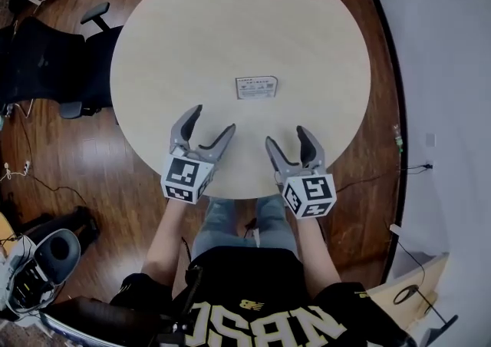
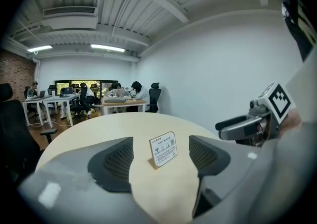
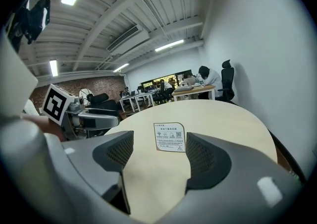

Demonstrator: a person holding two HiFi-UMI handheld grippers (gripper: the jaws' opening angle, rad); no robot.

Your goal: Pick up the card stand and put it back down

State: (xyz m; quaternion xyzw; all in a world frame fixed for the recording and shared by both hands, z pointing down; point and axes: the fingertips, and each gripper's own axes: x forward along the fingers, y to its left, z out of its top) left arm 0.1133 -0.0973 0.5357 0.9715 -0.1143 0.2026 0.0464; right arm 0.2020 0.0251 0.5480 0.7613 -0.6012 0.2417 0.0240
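Card stand: sitting on the round table, about in the middle. The white printed card faces my side. In the left gripper view it leans back a bit on what looks like a small brown base. Nothing is touching it.

Left gripper: on my side of the card stand and off to its left, well apart from it. Jaws are spread and nothing is between the pads. I only see the card stand through the gap, further out on the tabletop.

Right gripper: also on my side of the card stand, off to its right, not touching it. Jaws are apart with bare tabletop between them, so it's released and has hold of nothing. The card stand shows past the tips here too.

Marker cubes: one at the back of each gripper, on the side away from the card stand, around the table's near edge.

Office chair: black, way off to the left of the card stand, tucked against the table's rim.

Floor: dark wood, all around the table the card stand sits on.

Desks: far behind the card stand in the left gripper view, with a few people sitting at them. Too small for me to say more.
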